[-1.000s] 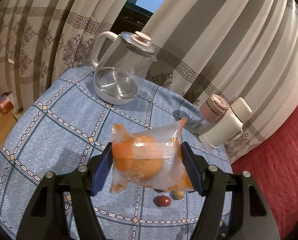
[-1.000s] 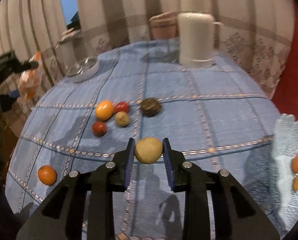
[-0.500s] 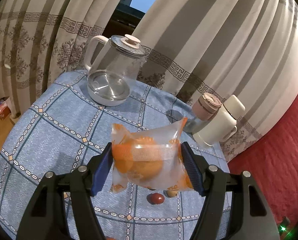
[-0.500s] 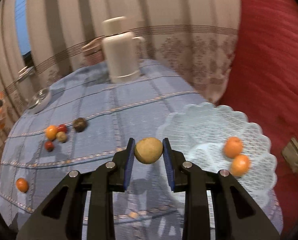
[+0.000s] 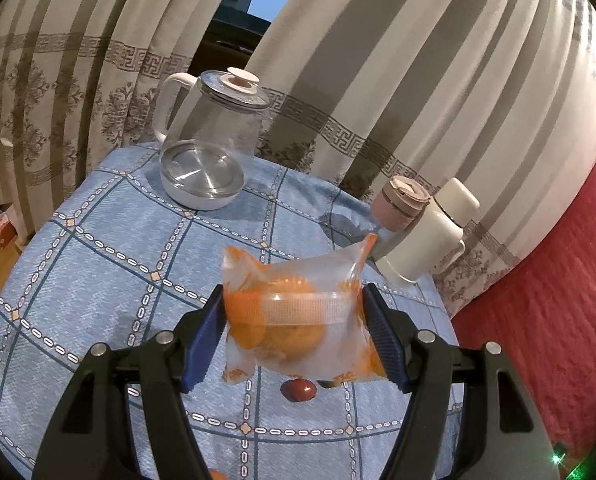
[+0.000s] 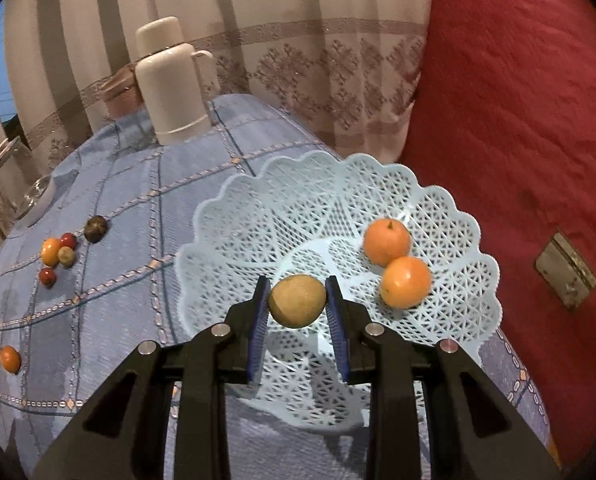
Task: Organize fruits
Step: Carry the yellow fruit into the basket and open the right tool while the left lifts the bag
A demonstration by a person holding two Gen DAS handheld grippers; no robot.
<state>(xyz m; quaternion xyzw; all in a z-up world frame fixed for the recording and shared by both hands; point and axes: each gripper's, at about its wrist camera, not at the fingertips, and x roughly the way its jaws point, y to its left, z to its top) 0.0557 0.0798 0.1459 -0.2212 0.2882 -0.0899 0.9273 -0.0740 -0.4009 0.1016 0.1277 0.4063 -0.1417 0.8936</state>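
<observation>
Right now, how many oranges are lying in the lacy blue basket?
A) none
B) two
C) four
B: two oranges lie side by side in the blue basket, while the yellowish round fruit is pinched in the right tongs above it, not lying inside.

both grippers' jaws clamped, left (image 5: 294, 344) wide, right (image 6: 297, 312) narrow.

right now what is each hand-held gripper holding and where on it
The left hand-held gripper clamps a clear bag of oranges by its two side edges. The right hand-held gripper pinches a tan round fruit across its middle, above the blue lattice basket.
</observation>
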